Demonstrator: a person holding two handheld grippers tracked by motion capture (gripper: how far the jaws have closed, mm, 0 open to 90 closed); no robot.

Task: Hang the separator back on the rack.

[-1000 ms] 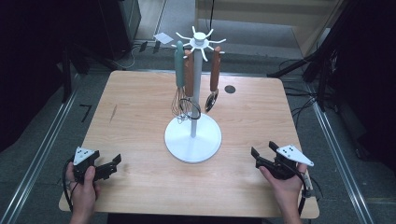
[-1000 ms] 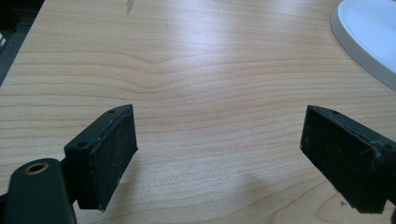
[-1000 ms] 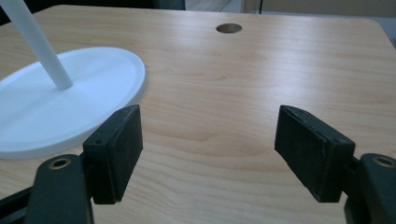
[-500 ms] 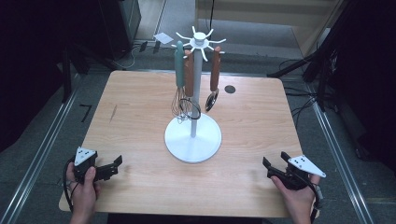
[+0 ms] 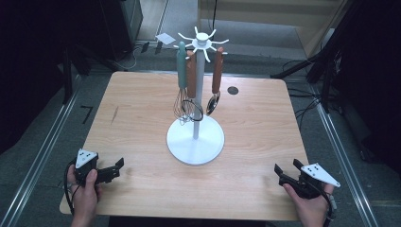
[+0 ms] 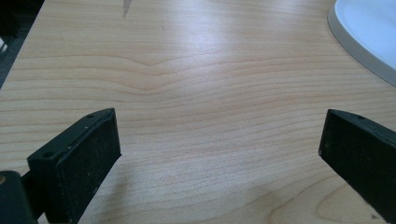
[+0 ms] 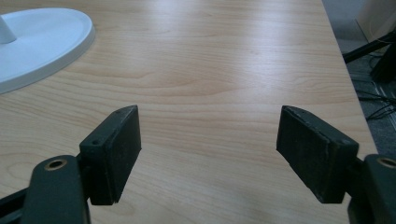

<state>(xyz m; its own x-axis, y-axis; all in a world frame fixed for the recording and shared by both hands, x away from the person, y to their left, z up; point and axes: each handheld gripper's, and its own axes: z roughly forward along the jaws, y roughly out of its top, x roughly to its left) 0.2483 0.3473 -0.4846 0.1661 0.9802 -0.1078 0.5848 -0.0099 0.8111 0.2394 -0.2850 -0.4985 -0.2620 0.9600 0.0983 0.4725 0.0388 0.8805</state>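
A: The utensil stand (image 5: 195,142) is what the work centres on here; where do the fingers sit relative to it?

B: Start at the left gripper (image 5: 117,168). Its jaws have just been opening and now stand wide apart, with only bare wood between them. The black pads (image 6: 88,158) face each other over the table (image 5: 142,109), and the white rim of the stand's base (image 6: 369,32) shows at the upper right of the left gripper view.

A: And the other one?

B: The right gripper (image 5: 287,169) is spread apart too, nothing between its pads (image 7: 119,144), just wood grain. The stand's round base (image 7: 42,37) lies off to the upper left in the right gripper view.

A: So neither touches it?

B: Neither. Both grippers sit low at the near edge of the table, one near each corner, each held in a hand (image 5: 85,194), well apart from the stand.

A: Where is the stand itself?

B: Upright at the middle of the table, between the two grippers and farther back. From its top arms hang a whisk with a teal handle (image 5: 181,66), a brown-handled utensil (image 5: 191,75) and a brown-handled spoon (image 5: 217,71). A small dark disc (image 5: 232,90) lies on the wood behind and to the right.
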